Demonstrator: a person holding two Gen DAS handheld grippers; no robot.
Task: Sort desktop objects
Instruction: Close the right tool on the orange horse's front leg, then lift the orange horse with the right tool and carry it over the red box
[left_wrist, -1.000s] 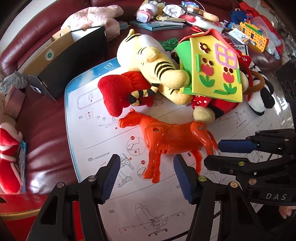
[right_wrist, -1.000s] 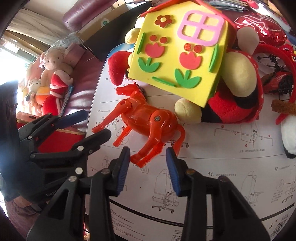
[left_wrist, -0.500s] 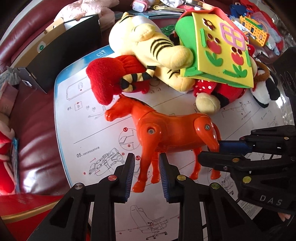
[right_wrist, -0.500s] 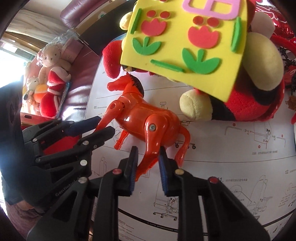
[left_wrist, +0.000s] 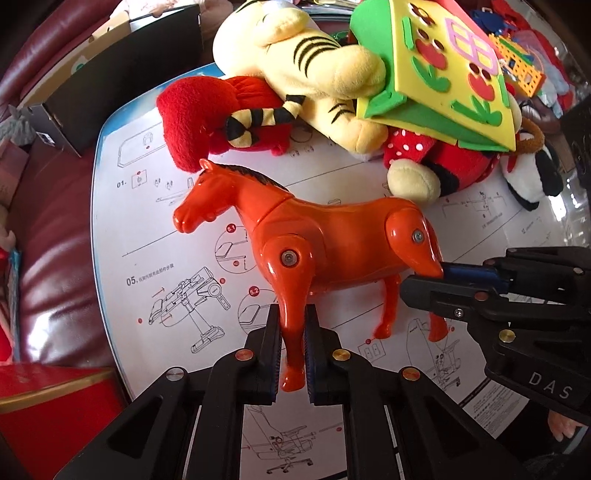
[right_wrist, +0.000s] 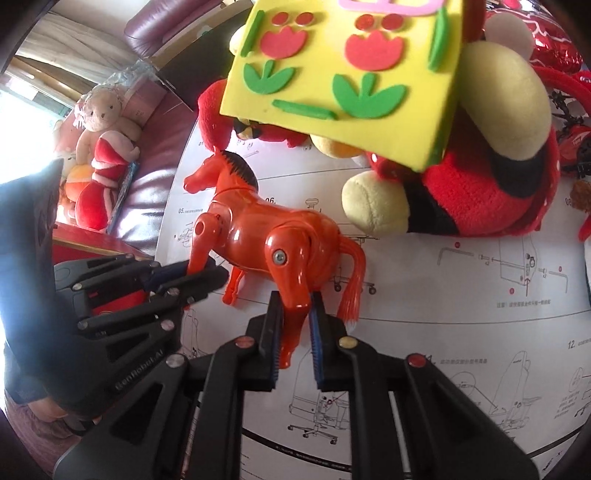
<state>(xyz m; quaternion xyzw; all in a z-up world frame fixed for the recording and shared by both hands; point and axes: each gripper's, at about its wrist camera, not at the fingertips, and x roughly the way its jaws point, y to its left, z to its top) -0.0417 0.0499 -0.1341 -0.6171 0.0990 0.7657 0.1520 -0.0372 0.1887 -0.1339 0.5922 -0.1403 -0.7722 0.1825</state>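
L + R hand-held gripper (left_wrist: 292, 350) (right_wrist: 294, 343) clamp horse (left_wrist: 332, 236) legs; upright, head left.

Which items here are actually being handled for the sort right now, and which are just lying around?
In play:
- orange toy horse
- left gripper, shut on a front leg
- right gripper, shut on a hind leg

Lying about:
- tiger plush
- yellow foam house
- instruction sheet
- black box

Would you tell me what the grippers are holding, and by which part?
Both hold the orange toy horse: the left gripper clamps a front leg, the right gripper a hind leg.
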